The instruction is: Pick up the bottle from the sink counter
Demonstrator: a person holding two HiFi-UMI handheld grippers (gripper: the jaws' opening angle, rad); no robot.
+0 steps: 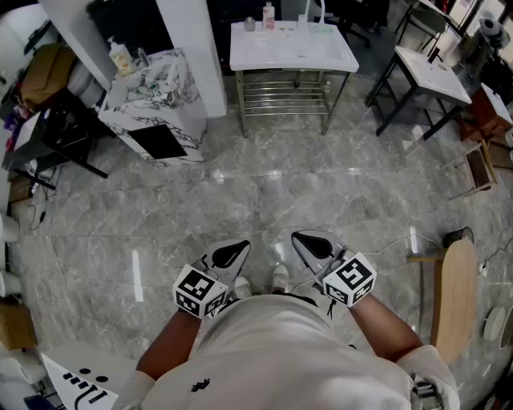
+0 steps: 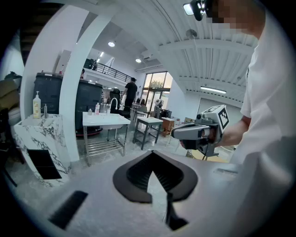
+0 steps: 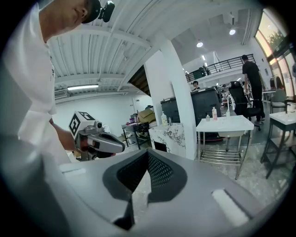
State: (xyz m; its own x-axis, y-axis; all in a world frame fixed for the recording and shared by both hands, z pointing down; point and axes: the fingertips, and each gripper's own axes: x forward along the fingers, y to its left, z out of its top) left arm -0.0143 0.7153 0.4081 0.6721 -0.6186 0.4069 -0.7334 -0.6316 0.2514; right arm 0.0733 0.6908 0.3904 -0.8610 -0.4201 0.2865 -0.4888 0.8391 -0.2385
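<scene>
Two grippers, left (image 1: pixel 231 253) and right (image 1: pixel 311 243), low by the torso; both jaw pairs closed, empty. One sink counter (image 1: pixel 292 54), well ahead. One bottle (image 1: pixel 268 15): small, pink, pale cap, upright at counter's back edge, left of tap (image 1: pixel 319 10). One pump bottle (image 1: pixel 120 58) on marble stand (image 1: pixel 152 104). Only in gripper views: one person in black (image 3: pixel 251 76) beyond counter.

Two grippers, the left gripper (image 1: pixel 237 249) and the right gripper (image 1: pixel 303 239); two white tables, the sink counter (image 1: pixel 337 58) and a plain table (image 1: pixel 433 74) right of it; one marble cabinet (image 1: pixel 152 108); two bottles, a pink bottle (image 1: pixel 268 15) on the sink counter, a pump bottle (image 1: pixel 120 58) on the cabinet; one grey cup (image 1: pixel 249 24); one white pillar (image 1: pixel 192 48); two people far back, a person in black (image 3: pixel 252 76) and a second person (image 3: pixel 196 85).
</scene>
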